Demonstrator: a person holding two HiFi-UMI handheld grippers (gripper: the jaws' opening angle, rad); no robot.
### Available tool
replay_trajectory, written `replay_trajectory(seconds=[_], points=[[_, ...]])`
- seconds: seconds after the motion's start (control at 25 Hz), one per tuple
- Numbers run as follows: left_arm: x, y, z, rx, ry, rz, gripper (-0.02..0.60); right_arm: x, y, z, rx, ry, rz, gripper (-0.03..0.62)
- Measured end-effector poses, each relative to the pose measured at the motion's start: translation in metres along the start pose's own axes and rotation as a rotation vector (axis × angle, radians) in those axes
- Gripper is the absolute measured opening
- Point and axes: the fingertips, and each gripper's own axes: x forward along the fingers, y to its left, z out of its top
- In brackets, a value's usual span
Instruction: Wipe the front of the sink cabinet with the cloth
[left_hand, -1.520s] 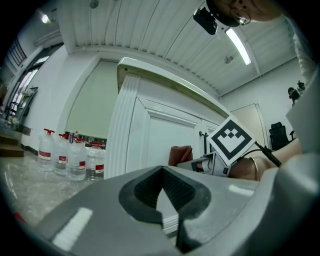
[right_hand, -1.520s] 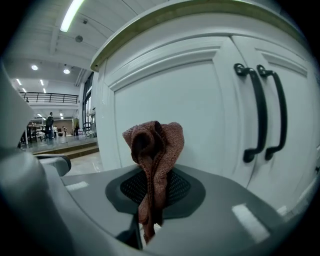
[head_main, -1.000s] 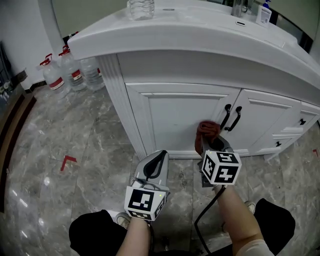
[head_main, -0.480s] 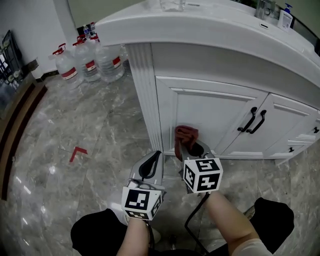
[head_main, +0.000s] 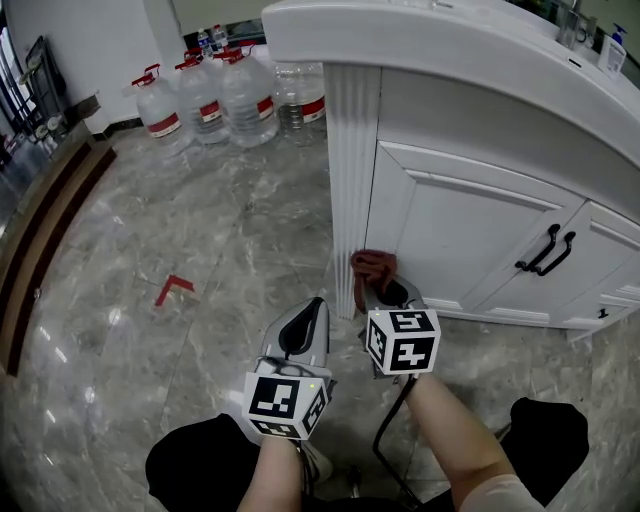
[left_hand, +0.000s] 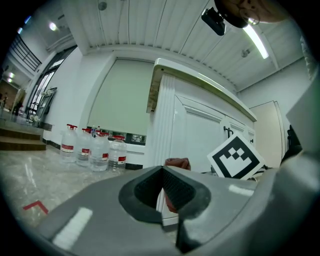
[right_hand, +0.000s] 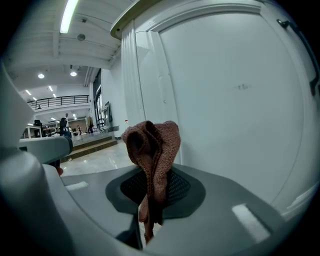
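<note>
Got the grey plastic right claw (right_hand: 150, 197) pinched on a bunched rust-brown knitted cloth (right_hand: 152, 145), down low at the white panelled sink cabinet (head_main: 470, 230), by its fluted corner post (head_main: 350, 180). Got the left claw (left_hand: 162, 175) closed on nothing, held low just beside.

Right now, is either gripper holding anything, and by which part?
The right gripper pinches the reddish-brown cloth by its lower bunched end; the rest stands above. The left gripper is shut, empty.

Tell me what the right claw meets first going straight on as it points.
Probably the cabinet door, beside the fluted corner post; the cloth held in the right claw would touch first. Depth is unclear.
</note>
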Motion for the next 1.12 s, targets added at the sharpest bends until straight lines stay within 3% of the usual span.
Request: replay_trajectory(seconds=[0.32, 0.56, 1.12], points=[[0.015, -0.03, -0.005, 0.031, 0.021, -0.064, 0.0, -0.021, -0.034, -0.002, -0.007, -0.003, -0.057, 0.084], [0.031, -0.061, -0.004, 0.042, 0.013, -0.117, 0.0, -0.045, -0.078, 0.002, 0.037, -0.017, -0.121, 0.084], [0.059, -0.138, -0.01, 0.071, 0.014, -0.237, 0.0, -0.13, -0.185, 0.01, 0.005, -0.046, -0.31, 0.087]])
